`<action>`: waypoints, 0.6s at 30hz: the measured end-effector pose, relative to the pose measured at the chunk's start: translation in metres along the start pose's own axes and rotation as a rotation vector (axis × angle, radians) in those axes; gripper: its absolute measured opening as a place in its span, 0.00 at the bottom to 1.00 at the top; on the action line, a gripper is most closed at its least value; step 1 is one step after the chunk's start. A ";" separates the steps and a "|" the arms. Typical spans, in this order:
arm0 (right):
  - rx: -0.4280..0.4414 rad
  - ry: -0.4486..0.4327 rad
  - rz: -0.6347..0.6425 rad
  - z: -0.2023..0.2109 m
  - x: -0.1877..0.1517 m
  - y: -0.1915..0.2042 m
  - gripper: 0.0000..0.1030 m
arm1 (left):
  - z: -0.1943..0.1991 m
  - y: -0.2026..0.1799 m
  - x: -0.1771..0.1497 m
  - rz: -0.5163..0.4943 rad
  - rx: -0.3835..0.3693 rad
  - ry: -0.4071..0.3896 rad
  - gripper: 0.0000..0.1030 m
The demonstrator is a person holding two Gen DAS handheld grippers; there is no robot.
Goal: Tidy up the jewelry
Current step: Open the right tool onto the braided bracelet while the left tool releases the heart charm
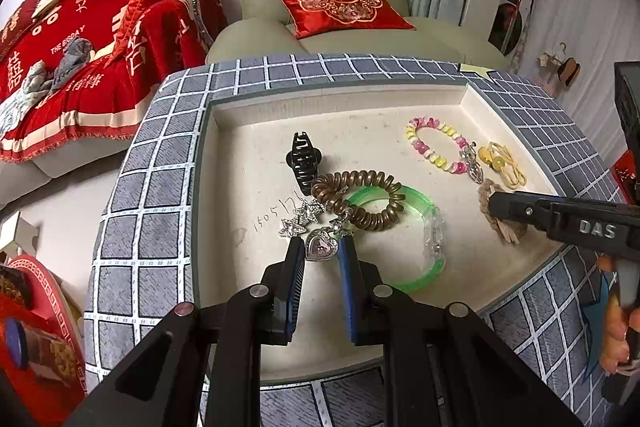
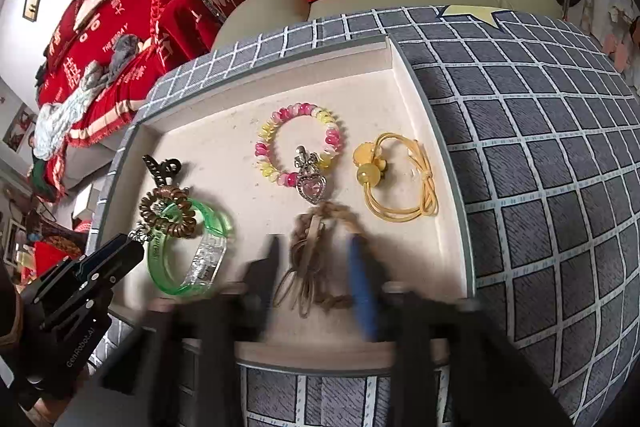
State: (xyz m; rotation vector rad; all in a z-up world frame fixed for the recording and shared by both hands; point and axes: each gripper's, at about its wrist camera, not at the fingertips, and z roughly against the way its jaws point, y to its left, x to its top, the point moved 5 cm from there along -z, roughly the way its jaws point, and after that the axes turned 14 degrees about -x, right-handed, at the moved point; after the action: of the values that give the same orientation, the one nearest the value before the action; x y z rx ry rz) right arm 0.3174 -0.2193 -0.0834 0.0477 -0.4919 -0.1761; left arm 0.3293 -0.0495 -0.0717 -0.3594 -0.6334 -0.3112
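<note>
While the jewelry lies loose in the tray (image 1: 224, 115), the sorting looks barely begun. Nothing is in a neat row or group yet, as far as I can tell.

The green bangle (image 1: 420, 227) is my landmark. A brown coil tie (image 1: 360, 203) lies on top of the bangle's far edge. A black clip (image 1: 303, 159) sits just past the coil. A star chain (image 1: 302, 219) with a heart charm (image 1: 320, 247) lies just left of the bangle. A bead bracelet (image 2: 300, 143) lies well to the right of the bangle, and a yellow tie (image 2: 396, 183) lies farther right again. A rope piece (image 2: 316, 259) lies near the tray's front, right of the bangle.

The left tongs (image 1: 320, 247) are partly open. The heart charm sits between the two tips, but they do not look closed on it.

The right tongs (image 2: 316, 259) are blurry. They look open, one tip on each side of the rope piece. I cannot tell if they touch it.

All the pieces are left to sort. The coil and the bangle overlap and may need pulling apart.
</note>
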 end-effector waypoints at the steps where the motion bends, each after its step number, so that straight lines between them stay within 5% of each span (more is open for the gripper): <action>1: 0.005 -0.005 0.000 0.002 0.000 0.000 0.49 | 0.001 0.000 0.000 0.000 0.004 -0.004 0.32; 18: 0.031 -0.068 -0.031 0.037 -0.004 -0.003 0.51 | -0.001 -0.002 0.000 -0.005 0.016 0.002 0.32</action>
State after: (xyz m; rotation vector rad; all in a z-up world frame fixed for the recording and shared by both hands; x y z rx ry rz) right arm 0.2958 -0.2214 -0.0526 0.0800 -0.5618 -0.2004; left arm 0.3294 -0.0512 -0.0717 -0.3421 -0.6341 -0.3112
